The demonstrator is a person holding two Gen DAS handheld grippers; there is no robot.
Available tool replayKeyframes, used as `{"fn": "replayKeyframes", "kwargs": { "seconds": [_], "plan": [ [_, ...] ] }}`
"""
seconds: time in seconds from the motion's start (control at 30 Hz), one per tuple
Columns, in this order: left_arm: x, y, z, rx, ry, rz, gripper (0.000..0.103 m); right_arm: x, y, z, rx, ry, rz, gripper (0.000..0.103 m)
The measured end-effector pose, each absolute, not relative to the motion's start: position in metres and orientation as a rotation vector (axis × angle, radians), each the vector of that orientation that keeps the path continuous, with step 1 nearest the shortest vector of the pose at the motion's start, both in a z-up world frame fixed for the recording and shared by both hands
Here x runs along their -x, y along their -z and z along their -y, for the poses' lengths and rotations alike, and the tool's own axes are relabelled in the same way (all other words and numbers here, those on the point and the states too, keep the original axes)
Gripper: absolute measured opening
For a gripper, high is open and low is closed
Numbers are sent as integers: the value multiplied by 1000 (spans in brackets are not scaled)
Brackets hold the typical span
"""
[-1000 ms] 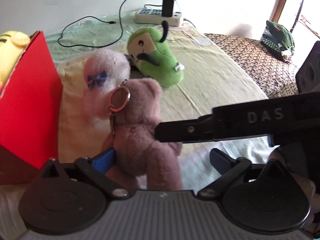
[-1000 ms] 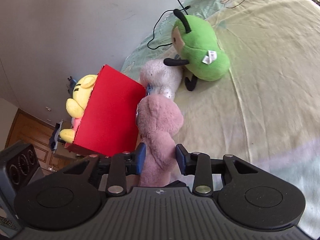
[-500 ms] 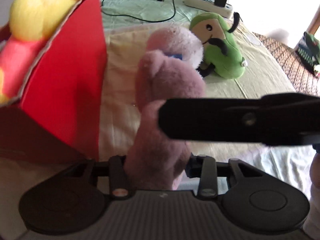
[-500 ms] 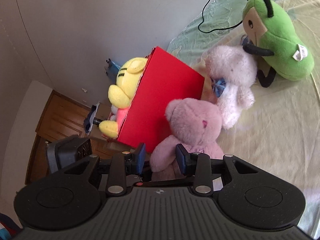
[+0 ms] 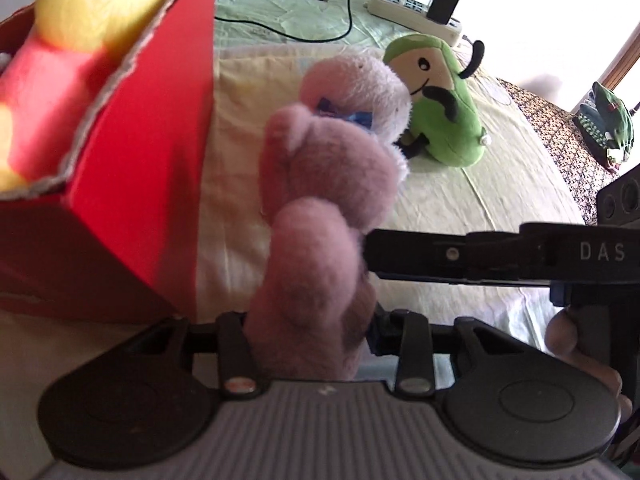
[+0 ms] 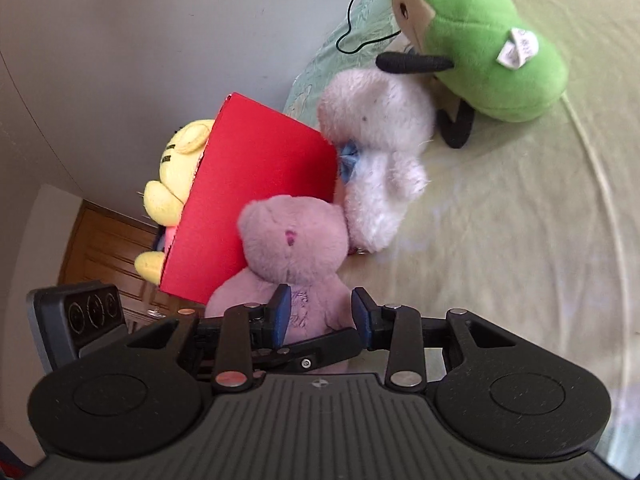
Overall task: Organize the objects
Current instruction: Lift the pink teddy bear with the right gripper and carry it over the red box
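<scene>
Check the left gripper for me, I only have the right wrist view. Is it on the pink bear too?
Observer: Yes. From the left wrist, the pink bear fills the gap in the left gripper.
Operator: Red box open on top?
Observer: Yes, the red box is open, and the yellow toy sits inside it.
Operator: Anything else on the bed?
Observer: A power strip, beyond the green toy.
</scene>
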State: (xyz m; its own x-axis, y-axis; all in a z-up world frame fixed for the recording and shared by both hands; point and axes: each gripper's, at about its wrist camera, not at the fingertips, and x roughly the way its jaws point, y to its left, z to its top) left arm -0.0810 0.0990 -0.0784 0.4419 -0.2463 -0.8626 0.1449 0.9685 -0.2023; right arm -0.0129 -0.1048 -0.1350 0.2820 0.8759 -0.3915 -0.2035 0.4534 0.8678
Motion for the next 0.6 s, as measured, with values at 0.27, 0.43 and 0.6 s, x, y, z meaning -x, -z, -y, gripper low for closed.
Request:
{"fn": "replayKeyframes", "kwargs": {
  "seconds": [0.27, 0.43, 0.6],
  "plan": [
    [93, 64, -88, 89, 330, -1049, 35, 16, 131, 117, -894, -879, -1028, 41],
    [96, 58, -85, 126, 348, -1038, 35, 24, 132, 123, -979, -873, -1046, 42],
    [109, 37, -74, 77, 376, -979, 35, 38, 108, 135, -963, -880, -980, 42]
  ]
}}
